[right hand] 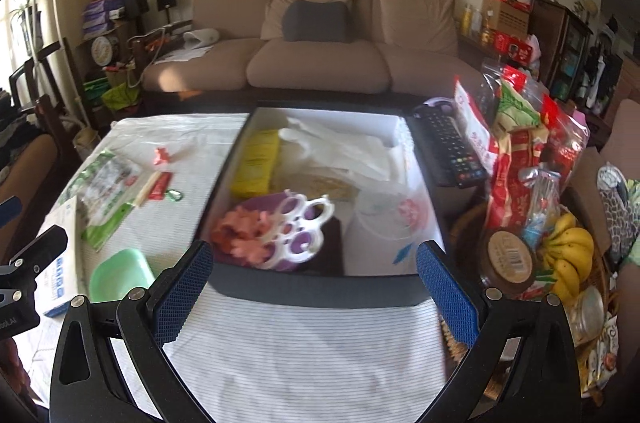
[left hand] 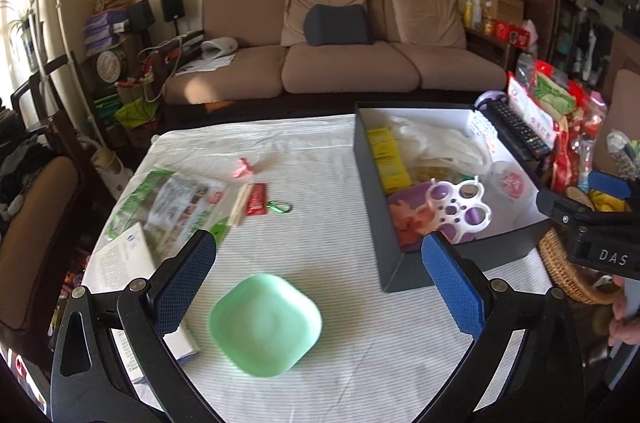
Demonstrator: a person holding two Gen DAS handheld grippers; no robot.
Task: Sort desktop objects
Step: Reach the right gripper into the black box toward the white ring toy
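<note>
A dark open box (left hand: 384, 215) (right hand: 312, 289) on the striped tablecloth holds a yellow packet (left hand: 387, 155), white plastic bags (right hand: 340, 147), a purple-and-white ring toy (left hand: 460, 207) (right hand: 300, 231) and a clear cup (right hand: 390, 215). A green square dish (left hand: 266, 323) (right hand: 118, 275) lies on the cloth between the fingers of my open, empty left gripper (left hand: 316, 283). My right gripper (right hand: 314, 287) is open and empty just before the box's near wall. Loose on the cloth are a green-printed bag (left hand: 172, 203), a red sachet (left hand: 256, 199), a green carabiner (left hand: 280, 206) and a pink clip (left hand: 242, 169).
A white booklet (left hand: 124, 263) lies at the cloth's left edge. A remote control (right hand: 450, 147) sits right of the box. Snack bags (right hand: 516, 143), a jar (right hand: 508, 259) and bananas (right hand: 568, 255) in a wicker basket crowd the right side. A sofa stands behind.
</note>
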